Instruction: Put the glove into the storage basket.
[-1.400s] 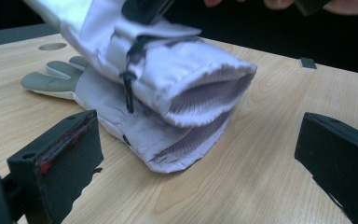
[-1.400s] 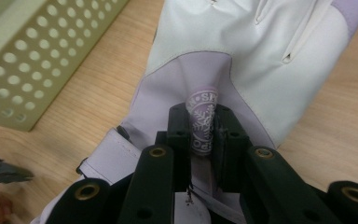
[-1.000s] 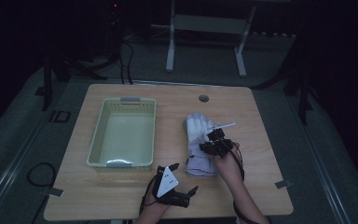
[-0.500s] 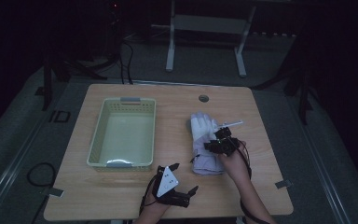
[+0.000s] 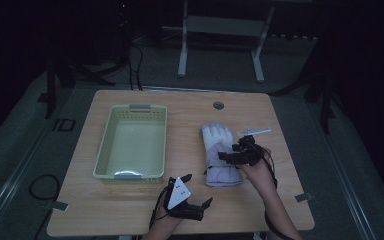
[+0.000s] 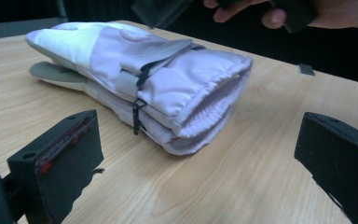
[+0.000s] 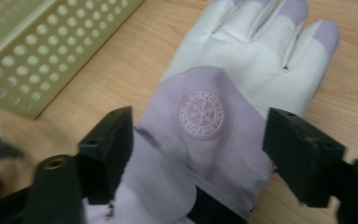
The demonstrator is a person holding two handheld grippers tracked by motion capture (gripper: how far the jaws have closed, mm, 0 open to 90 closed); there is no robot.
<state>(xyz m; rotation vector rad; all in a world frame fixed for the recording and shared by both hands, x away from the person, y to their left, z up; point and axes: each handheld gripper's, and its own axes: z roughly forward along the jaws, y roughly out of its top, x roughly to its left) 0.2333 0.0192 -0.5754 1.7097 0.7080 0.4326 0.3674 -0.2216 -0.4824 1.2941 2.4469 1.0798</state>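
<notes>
Two stacked lilac-and-white ski gloves (image 5: pixel 219 155) lie on the counter (image 5: pixel 190 115) right of the basket (image 5: pixel 132 141), fingers pointing away. The right tool (image 5: pixel 231 156) hovers over their cuffs, jaws apart astride them; the left tool (image 5: pixel 196 194), open, sits farther off.

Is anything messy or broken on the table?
Nothing looks broken or spilled. The gloves lie stacked flat on the table beside the empty basket. The right gripper hangs open above them, and the left gripper waits open nearby.
</notes>
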